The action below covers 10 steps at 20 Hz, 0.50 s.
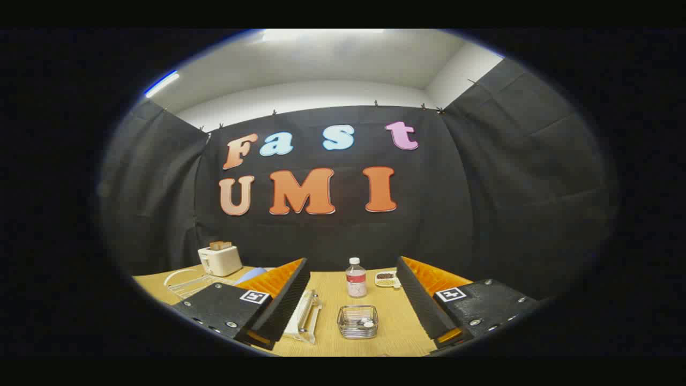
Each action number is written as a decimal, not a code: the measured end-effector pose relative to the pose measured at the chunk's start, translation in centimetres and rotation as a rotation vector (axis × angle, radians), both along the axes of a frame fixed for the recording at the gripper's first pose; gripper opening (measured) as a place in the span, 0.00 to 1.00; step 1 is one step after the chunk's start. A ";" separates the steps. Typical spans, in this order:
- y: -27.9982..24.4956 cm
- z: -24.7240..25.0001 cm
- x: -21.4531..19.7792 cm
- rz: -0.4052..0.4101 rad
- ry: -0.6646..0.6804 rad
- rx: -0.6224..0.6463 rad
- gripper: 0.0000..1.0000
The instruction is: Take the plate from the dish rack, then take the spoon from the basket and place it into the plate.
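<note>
Tongs [353, 289] agape, basket [357, 321] btwn fingers

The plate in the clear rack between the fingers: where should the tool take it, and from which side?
Judging from this view, grip the plate's upper rim, coming down from above. It appears to stand on edge inside the clear dish rack, so the rack walls cover its lower part and only the rim is exposed. The tool is open and well back, with the wire basket alongside the rack.
</note>
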State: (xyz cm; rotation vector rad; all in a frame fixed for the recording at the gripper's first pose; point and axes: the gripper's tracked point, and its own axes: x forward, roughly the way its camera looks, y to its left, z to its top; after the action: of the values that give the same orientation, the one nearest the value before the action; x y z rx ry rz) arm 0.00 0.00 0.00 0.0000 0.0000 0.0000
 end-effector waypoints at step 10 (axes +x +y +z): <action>2.0 1.4 -0.4 0.044 -0.019 -0.019 0.97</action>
State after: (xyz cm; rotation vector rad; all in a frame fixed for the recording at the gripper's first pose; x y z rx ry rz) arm -0.41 2.01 1.43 -0.0194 -0.0191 0.0437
